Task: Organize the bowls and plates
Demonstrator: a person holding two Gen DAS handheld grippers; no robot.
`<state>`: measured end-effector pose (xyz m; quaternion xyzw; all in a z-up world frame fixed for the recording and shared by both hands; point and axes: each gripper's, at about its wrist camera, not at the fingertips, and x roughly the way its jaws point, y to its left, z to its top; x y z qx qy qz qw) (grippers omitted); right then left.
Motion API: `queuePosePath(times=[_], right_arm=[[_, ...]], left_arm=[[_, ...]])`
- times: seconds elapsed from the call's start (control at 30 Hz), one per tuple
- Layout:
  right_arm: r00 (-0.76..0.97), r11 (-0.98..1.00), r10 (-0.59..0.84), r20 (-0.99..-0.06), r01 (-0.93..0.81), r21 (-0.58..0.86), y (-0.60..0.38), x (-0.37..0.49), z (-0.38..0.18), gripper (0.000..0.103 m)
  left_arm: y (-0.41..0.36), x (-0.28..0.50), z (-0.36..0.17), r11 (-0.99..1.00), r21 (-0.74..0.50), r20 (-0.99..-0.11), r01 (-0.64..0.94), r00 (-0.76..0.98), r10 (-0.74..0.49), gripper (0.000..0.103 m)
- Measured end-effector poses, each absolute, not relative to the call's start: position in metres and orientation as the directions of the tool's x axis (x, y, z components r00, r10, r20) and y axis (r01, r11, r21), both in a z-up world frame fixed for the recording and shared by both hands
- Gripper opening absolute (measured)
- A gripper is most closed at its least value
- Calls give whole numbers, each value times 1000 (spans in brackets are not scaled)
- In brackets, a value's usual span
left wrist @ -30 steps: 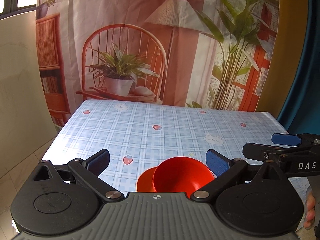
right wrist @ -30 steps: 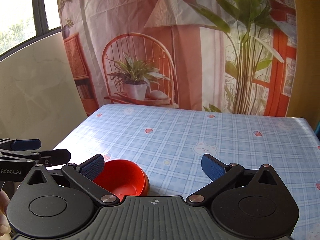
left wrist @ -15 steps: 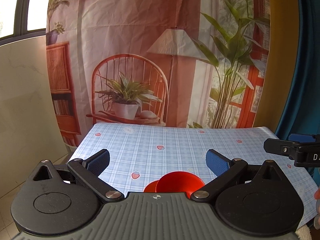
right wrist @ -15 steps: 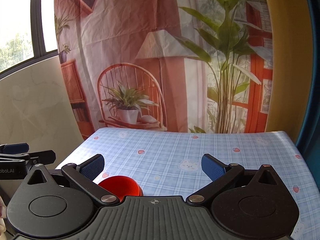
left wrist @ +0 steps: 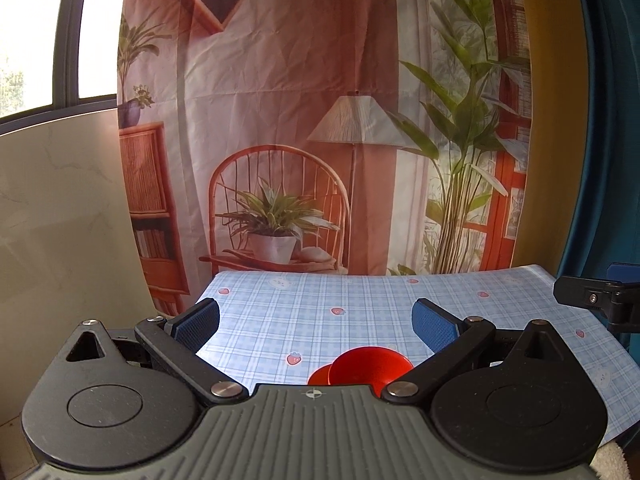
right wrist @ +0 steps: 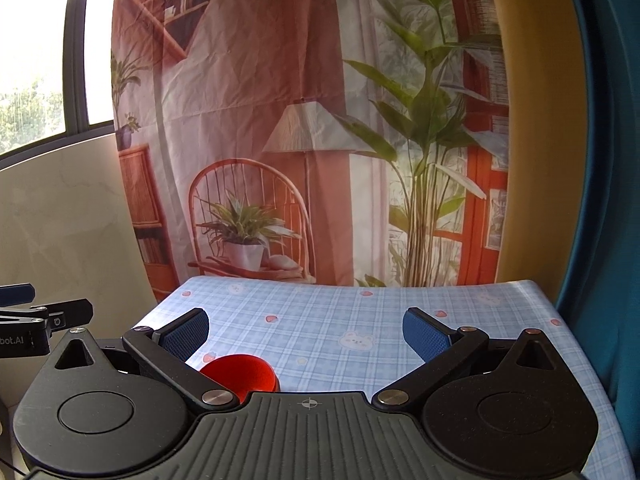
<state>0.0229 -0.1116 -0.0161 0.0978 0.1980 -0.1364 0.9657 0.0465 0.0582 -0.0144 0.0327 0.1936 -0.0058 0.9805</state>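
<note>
A red bowl [left wrist: 372, 366] sits on a red plate [left wrist: 320, 376] near the front edge of the table, partly hidden by my left gripper's body. My left gripper [left wrist: 316, 320] is open and empty, held back above and behind them. The bowl also shows in the right wrist view [right wrist: 240, 372], low and left. My right gripper [right wrist: 306, 332] is open and empty, apart from the bowl and to its right. Each gripper's tip shows at the edge of the other's view.
The table carries a blue checked cloth [left wrist: 360, 300] with strawberry and bear prints. A printed backdrop [left wrist: 320, 120] hangs behind the far edge. A pale wall [left wrist: 60, 220] is at left, a blue curtain [right wrist: 608, 160] at right.
Both grippers have drawn back and up from the table. The bowl and plate look smaller and lower in both views. Both stay open.
</note>
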Motion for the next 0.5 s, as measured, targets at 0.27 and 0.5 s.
queuePosePath(times=[0.27, 0.5], right_arm=[[884, 939, -248, -397, 321, 126, -108, 6, -7, 103], [883, 935, -252, -396, 327, 134, -110, 3, -8, 103]], left_arm=[[58, 36, -10, 998, 65, -356, 22, 934, 2, 103], [56, 36, -12, 997, 70, -356, 17, 934, 9, 103]])
